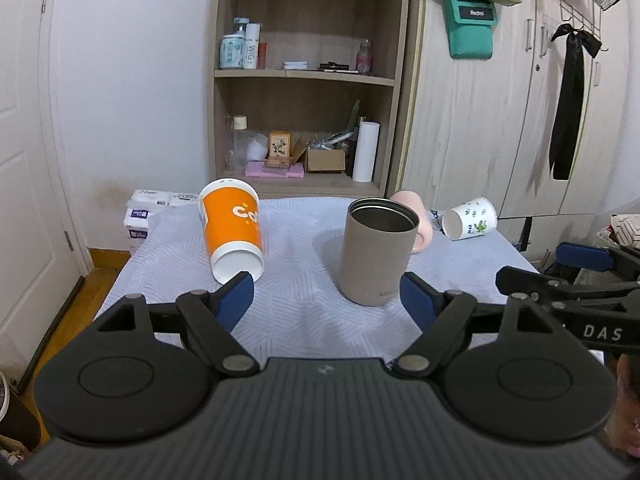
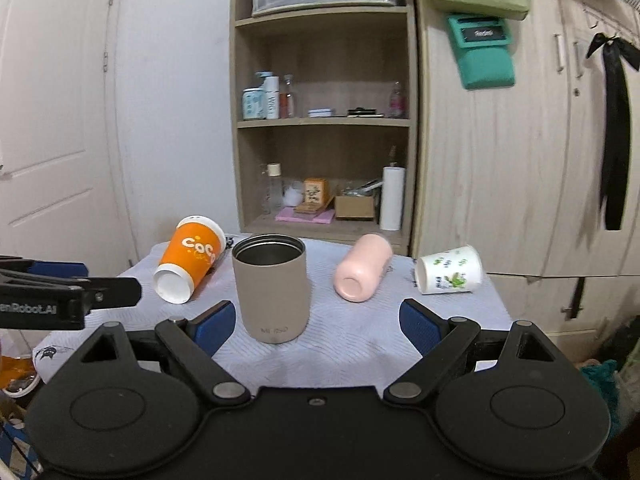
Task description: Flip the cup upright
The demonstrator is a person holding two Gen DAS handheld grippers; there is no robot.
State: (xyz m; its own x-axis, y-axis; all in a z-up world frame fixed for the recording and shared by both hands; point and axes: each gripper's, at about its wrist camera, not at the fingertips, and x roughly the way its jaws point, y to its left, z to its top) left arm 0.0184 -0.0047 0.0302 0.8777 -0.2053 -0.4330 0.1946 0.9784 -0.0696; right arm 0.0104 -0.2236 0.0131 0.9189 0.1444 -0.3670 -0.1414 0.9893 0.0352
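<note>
A taupe tumbler (image 1: 376, 252) stands upright, mouth up, mid-table; it also shows in the right wrist view (image 2: 272, 288). An orange paper cup (image 1: 232, 230) lies on its side at the left, also in the right wrist view (image 2: 190, 266). A pink cup (image 2: 362, 274) lies on its side right of the tumbler, partly hidden behind the tumbler in the left wrist view (image 1: 416, 220). A white floral paper cup (image 2: 448, 270) lies on its side at the far right, also in the left wrist view (image 1: 470, 218). My left gripper (image 1: 326, 298) and right gripper (image 2: 316, 326) are open and empty, near the table's front.
The small table has a pale quilted cloth (image 1: 296, 312). A wooden shelf unit (image 1: 308, 80) stands behind it, a wardrobe (image 1: 500, 120) at the right, a door (image 1: 24, 160) at the left. Tissue packs (image 1: 140, 216) sit at the table's back left.
</note>
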